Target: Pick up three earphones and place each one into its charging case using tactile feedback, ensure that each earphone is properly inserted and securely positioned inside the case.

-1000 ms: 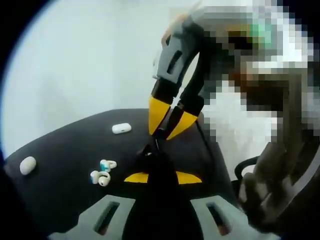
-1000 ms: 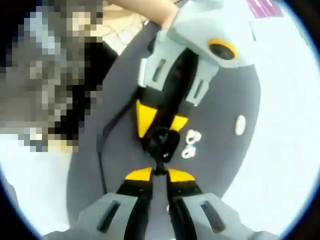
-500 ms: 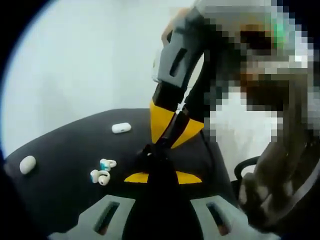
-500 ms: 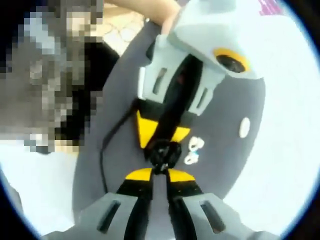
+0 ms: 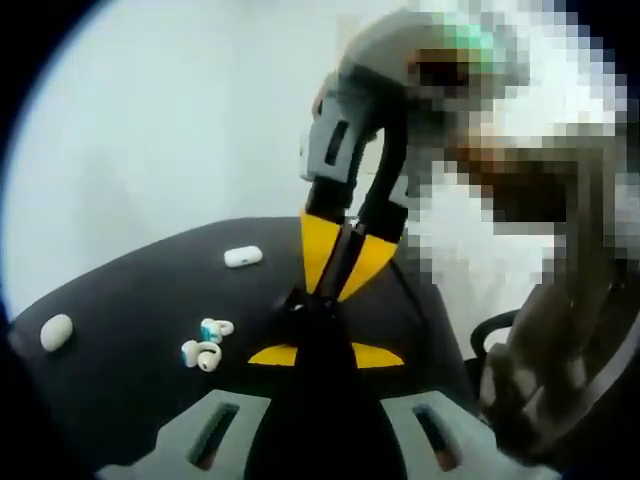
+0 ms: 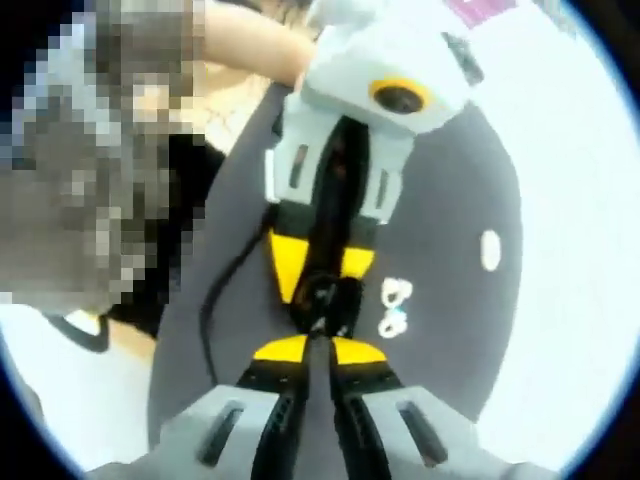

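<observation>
Gripping a black case (image 6: 325, 298), the left gripper (image 6: 318, 290) meets the clenched right gripper (image 5: 335, 280); two earphones (image 5: 205, 345) lie loose on the mat (image 5: 120, 300), no writing legible

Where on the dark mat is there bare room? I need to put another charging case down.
Free: the dark grey mat between the white oval charging case at its far edge and the second white case at its left end, and the near strip below the loose white-and-teal earphones. Crowded: the middle, where the left gripper and right gripper meet around a small black object.
</observation>
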Demonstrator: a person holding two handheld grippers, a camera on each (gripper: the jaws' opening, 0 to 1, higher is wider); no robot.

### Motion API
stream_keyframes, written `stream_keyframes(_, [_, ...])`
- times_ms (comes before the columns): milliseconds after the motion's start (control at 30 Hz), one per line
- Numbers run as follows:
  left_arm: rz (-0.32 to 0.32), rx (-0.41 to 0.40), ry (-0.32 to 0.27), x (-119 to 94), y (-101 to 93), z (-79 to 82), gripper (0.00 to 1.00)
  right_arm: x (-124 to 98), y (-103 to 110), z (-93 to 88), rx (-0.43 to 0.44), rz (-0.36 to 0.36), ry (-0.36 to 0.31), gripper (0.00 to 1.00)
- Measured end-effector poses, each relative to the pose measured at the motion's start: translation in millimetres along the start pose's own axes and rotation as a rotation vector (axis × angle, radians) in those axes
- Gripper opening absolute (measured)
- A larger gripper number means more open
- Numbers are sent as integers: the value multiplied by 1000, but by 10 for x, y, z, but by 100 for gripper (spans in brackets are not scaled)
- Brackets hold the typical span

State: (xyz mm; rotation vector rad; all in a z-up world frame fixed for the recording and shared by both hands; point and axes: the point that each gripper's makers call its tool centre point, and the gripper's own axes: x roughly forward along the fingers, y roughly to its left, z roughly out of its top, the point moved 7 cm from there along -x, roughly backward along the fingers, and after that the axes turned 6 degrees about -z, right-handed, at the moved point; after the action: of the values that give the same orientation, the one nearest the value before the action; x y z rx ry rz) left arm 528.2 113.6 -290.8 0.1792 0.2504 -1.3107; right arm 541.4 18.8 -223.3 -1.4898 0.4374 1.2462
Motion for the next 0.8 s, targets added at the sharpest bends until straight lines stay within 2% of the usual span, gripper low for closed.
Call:
stream_keyframes(67, [-1, 2, 2, -3, -9, -5, 14, -64, -19, -53, 49, -15, -89, 10])
stream_keyframes(133, [-3, 9, 4, -2, -24, -14, 14, -108, -38, -136, 143, -24, -189, 10])
stream_keyframes(200, [-9, 30, 13, 4, -35, -34, 14, -94, -17, -286, 242, 2, -304, 11])
stream_keyframes(367, [-25, 39, 10, -19, 26, -34, 14, 166, 94, -619, 416, 58, -546, 18])
stream_keyframes(433, [-27, 46, 10, -26, 30, -35, 14, 258, 135, -647, 505, 97, -645, 20])
stream_keyframes(467, [-27, 48, 9, -31, 34, -36, 14, 319, 161, -636, 566, 130, -723, 24])
stream_keyframes(567, [-30, 41, 10, -40, 51, -37, 15, 426, 192, -576, 632, 186, -859, 27])
stream_keyframes(633, [-31, 40, 11, -45, 57, -40, 15, 479, 176, -541, 648, 202, -921, 28])
stream_keyframes(700, [-27, 47, 17, -48, 58, -48, 15, 519, 185, -504, 659, 244, -954, 27])
stream_keyframes(800, [-24, 53, 22, -54, 60, -56, 15, 579, 183, -463, 666, 268, -967, 26])
